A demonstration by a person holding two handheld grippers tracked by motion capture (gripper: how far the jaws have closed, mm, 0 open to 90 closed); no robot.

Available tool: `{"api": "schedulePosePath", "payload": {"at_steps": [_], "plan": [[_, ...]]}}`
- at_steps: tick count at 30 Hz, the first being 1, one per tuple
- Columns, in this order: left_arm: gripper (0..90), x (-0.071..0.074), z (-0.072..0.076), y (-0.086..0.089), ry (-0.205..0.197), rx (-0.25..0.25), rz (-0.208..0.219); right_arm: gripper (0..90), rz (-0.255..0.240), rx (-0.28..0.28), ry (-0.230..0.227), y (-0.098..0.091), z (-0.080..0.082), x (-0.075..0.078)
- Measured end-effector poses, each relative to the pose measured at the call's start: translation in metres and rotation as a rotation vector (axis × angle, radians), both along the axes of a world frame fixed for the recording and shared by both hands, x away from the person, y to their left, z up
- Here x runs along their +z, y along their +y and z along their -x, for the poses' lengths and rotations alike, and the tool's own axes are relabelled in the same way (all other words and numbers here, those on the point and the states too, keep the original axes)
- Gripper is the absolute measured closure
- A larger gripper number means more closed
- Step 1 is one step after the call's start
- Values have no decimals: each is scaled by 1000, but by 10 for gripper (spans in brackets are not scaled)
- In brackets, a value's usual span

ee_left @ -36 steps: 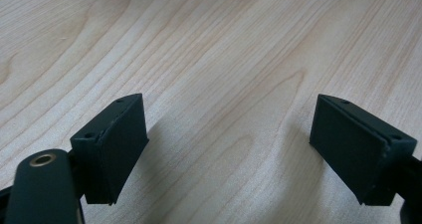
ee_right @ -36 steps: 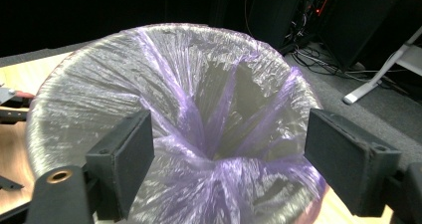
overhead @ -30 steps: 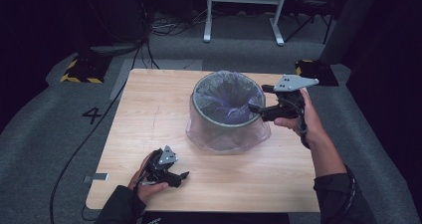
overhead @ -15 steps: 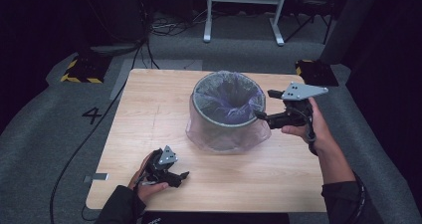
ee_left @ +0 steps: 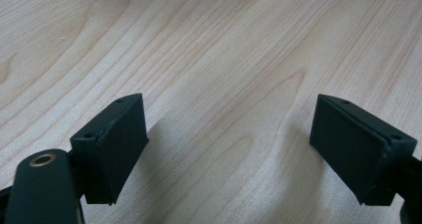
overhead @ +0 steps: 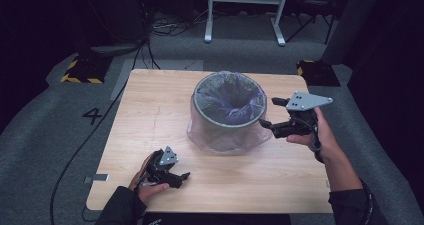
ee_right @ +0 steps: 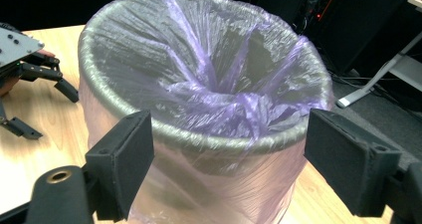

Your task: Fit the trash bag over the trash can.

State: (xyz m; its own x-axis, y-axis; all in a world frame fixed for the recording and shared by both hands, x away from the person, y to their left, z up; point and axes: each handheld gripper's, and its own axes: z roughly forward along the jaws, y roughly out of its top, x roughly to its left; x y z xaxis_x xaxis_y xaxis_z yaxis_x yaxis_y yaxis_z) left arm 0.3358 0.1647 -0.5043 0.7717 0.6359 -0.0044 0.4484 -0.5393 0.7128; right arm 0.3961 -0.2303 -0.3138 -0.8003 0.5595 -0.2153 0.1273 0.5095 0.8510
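At table centre stands the bin, liner draped over its rim. My right gripper, jaws apart, faces it close; left gripper, open, rests well away.

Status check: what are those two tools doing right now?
Left tool open, on table. Right tool open beside lined bin, empty. Nothing in the way.

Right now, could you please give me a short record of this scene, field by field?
surface: wooden table
main thing: bin, upright near the table's middle
liner: purple plastic bag, folded over the rim and draped down the outside
right tool: open, beside the bin's rim, holding nothing
left tool: open, low over bare wood at the near edge
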Motion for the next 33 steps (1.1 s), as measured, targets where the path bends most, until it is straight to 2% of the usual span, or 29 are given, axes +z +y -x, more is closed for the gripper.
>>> {"api": "schedulePosePath", "payload": {"at_steps": [14, 33], "plan": [[144, 0, 0, 0, 0, 0, 0, 193, 43, 9, 15, -3, 6, -16], [144, 0, 0, 0, 0, 0, 0, 194, 91, 15, 74, -8, 7, -43]]}}
